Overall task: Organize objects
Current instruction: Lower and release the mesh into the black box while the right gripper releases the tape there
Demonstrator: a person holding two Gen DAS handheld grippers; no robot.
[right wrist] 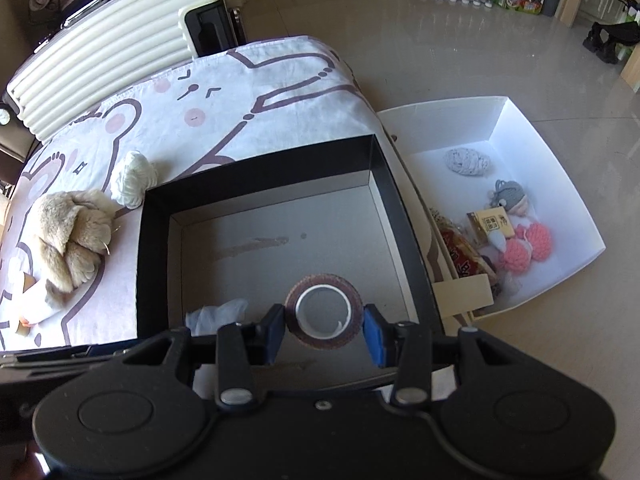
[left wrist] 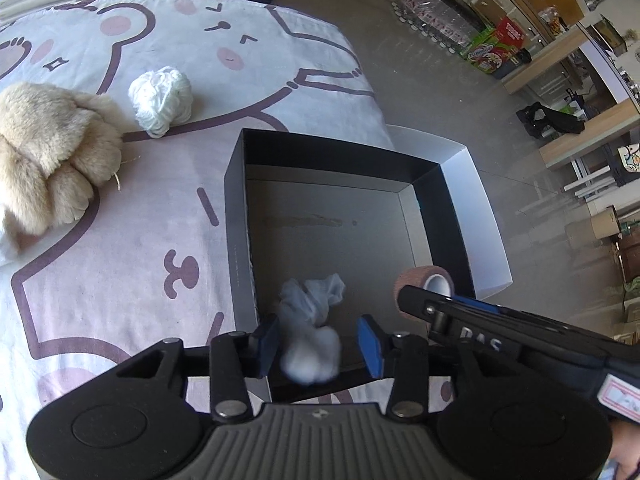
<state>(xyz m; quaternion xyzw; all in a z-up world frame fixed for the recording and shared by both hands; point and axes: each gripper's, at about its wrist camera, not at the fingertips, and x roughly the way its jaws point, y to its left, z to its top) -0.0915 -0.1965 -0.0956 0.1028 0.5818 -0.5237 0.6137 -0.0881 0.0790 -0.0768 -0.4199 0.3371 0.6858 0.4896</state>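
Two hand-held grippers hang over a black box [right wrist: 260, 168] that sits at the right edge of a bed covered by a cartoon bear sheet [left wrist: 120, 248]. The left gripper [left wrist: 318, 340] stands with its blue pads spread; a crumpled white cloth [left wrist: 310, 320] lies between them, its lower end blurred, and neither pad presses on it. The cloth trails down to the box floor at the near left corner.

The right gripper [right wrist: 325, 334] pinches a roll of brown tape [right wrist: 324, 311] by its sides, the white core facing the camera, above the near part of the box floor. In the left wrist view the same roll shows at the near right corner of the box, beyond the right tool's black body.

On the sheet, near the far left corner of the box, rests a ball of white yarn [left wrist: 162, 100], with a beige plush toy [left wrist: 52, 152] further left.

A white box [right wrist: 532, 184] sits just beside the black one, off the bed's right edge, and holds a grey yarn ball [right wrist: 468, 162], pink knitted pieces [right wrist: 528, 246], a small knitted doll [right wrist: 510, 198] and snack packets [right wrist: 464, 252]. A cream suitcase [right wrist: 108, 60] stands beyond the far edge of the bed.
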